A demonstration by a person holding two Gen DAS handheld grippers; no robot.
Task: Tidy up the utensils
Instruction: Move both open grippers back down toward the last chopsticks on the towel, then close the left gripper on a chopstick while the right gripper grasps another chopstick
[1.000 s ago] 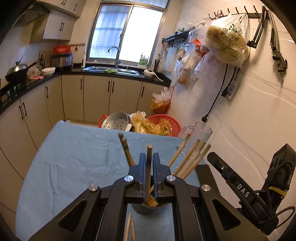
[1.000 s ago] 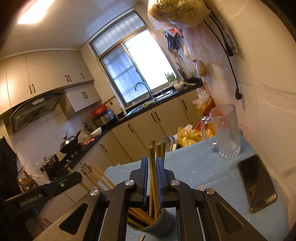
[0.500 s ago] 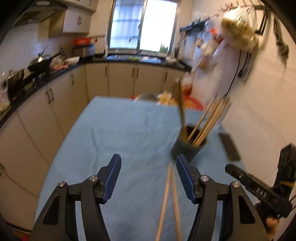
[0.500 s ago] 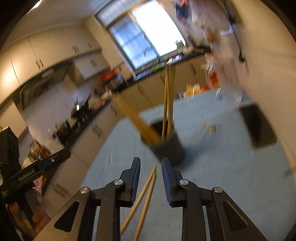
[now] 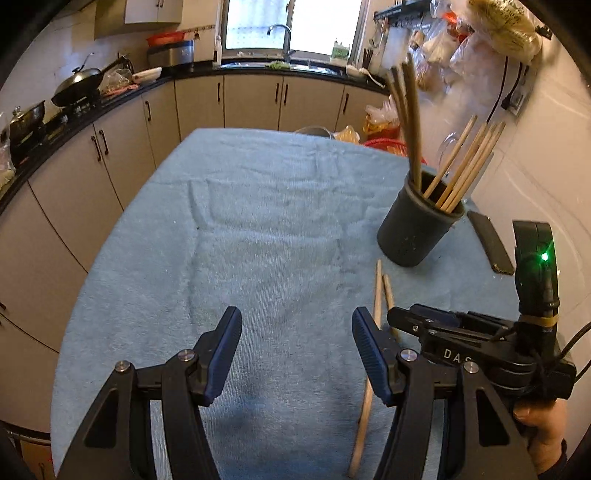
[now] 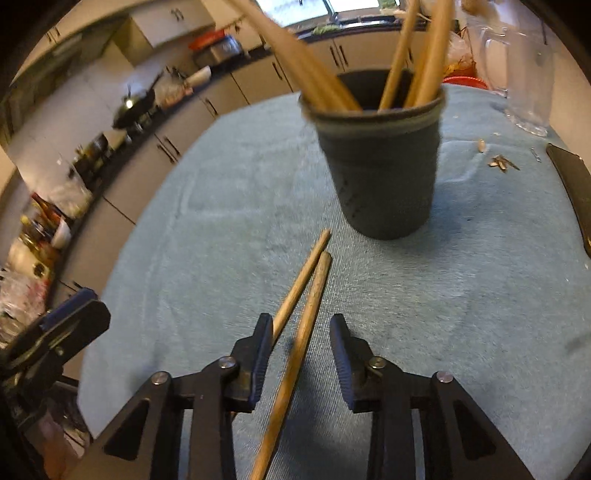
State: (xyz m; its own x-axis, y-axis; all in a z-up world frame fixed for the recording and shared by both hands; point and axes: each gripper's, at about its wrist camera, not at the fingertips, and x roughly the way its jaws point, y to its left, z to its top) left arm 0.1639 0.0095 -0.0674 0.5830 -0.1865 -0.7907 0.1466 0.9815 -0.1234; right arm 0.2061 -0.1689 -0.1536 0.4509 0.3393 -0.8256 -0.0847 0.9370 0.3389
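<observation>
Below the dark cup (image 6: 380,162), two loose chopsticks (image 6: 303,295) lie at 6 o'clock; right gripper (image 6: 300,354) fingers are opening astride one for pickup; left gripper (image 5: 295,354) fingers spread, empty.

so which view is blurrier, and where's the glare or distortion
Right wrist view: motion-smeared, worst on the cup and its chopsticks, dim and warm-tinted. Left wrist view: sharp, window blown out white, fisheye curving the cabinets.
</observation>
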